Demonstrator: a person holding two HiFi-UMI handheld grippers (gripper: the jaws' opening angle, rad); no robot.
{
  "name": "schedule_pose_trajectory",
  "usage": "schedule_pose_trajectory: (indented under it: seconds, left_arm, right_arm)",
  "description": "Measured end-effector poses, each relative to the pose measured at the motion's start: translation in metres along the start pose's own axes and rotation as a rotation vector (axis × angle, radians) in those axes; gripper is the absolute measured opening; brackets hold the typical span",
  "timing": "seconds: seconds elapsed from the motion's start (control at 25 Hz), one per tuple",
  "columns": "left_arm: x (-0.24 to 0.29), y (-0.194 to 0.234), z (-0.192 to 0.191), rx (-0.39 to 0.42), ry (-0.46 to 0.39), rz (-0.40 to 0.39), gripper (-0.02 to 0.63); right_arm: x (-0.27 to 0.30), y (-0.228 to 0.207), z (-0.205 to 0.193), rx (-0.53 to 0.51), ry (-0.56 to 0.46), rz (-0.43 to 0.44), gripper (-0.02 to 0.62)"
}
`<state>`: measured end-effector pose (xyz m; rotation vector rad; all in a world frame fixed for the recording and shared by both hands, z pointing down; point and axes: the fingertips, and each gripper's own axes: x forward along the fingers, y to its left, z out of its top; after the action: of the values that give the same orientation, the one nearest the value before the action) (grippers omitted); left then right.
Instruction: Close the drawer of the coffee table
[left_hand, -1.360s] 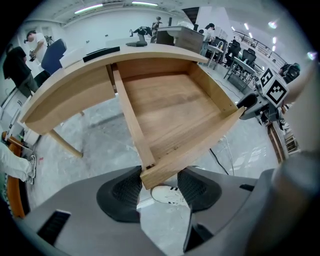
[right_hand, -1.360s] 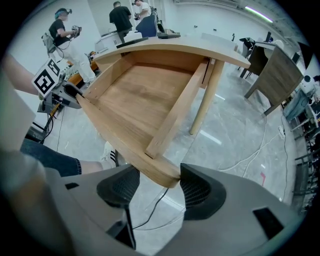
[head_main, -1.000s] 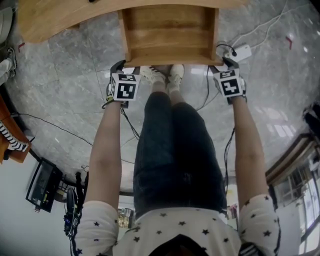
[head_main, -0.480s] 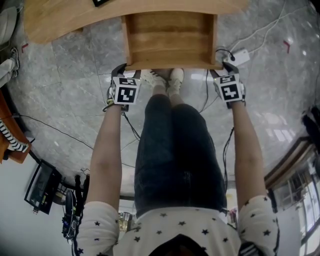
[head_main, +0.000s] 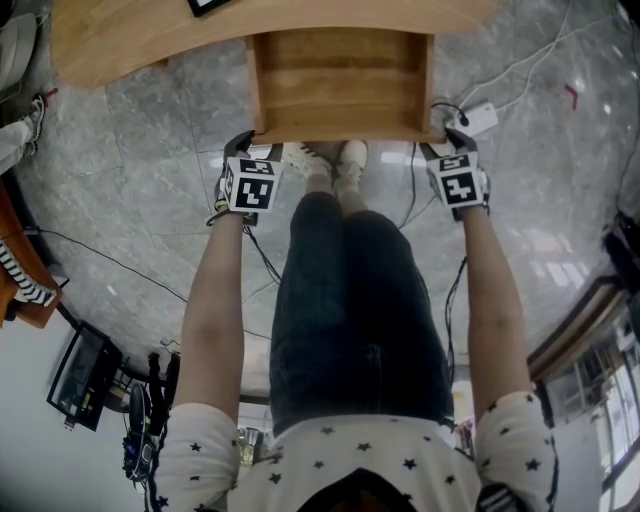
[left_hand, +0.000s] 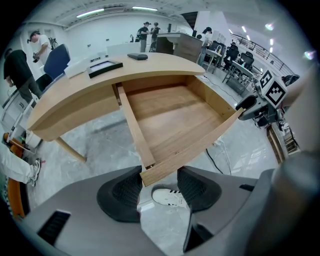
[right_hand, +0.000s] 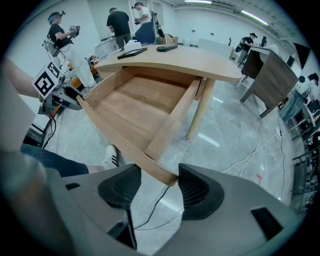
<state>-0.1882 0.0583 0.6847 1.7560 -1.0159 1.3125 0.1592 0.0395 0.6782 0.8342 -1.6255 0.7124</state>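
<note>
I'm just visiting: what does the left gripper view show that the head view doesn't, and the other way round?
Only the left gripper view: how the left gripper, jaws apart, straddles the front corner of the drawer, and people standing beyond the coffee table. Only the head view: the person's legs and star-print shirt. Both: the pulled-out, empty drawer, a white shoe and the grey floor.

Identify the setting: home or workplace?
Probably an open-plan office or lab, not a home: work desks in the background, ceiling strip lights, and a power strip lying on the polished floor.
</note>
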Motion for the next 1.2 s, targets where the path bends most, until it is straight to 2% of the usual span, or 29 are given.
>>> schedule_pose_trajectory:
  seconds: [1.2]
  left_arm:
    - [0.0033, 0.0036, 0.0095, -0.003, -0.007, 0.005, 0.230]
  right_arm:
    - [0.0011, -0.0041, 0.0092, -0.003, 0.004, 0.006, 0.241]
